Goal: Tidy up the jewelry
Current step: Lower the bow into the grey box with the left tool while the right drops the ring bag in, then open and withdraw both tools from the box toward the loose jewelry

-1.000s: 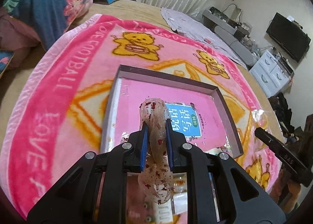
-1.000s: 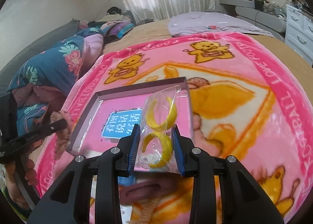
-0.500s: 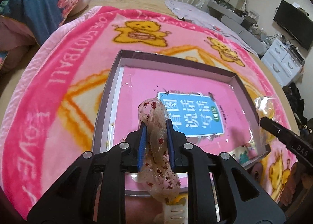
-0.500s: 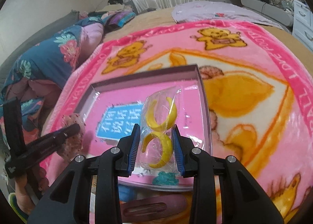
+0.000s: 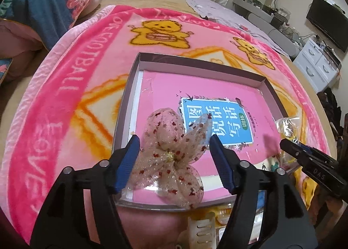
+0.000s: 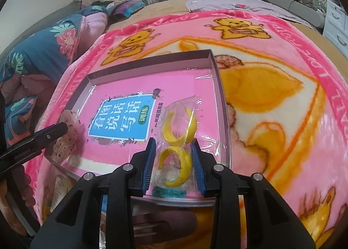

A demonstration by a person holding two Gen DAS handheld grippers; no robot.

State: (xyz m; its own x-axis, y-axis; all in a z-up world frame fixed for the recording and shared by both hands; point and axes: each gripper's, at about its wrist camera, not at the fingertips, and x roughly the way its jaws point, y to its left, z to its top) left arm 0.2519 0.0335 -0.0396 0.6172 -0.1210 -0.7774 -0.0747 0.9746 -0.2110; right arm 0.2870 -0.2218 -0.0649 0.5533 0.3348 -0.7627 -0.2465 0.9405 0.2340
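bow [image 5: 171, 153]: sheer, red-speckled, gold knot, spread flat at box's near-left corner | box [image 5: 195, 59]: shallow, open, pink-lined, on blanket | yellow cuffs [image 6: 178, 138]: bagged in clear plastic, over box's near-right edge

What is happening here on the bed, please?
A person works with two handheld claws over a shallow box on a pink blanket. The left claw is opening around a sheer bow with red speckles, which spreads out over the box's near edge. The right claw holds a clear bag of yellow rings over the box's near right corner. A pink book lies inside the box.
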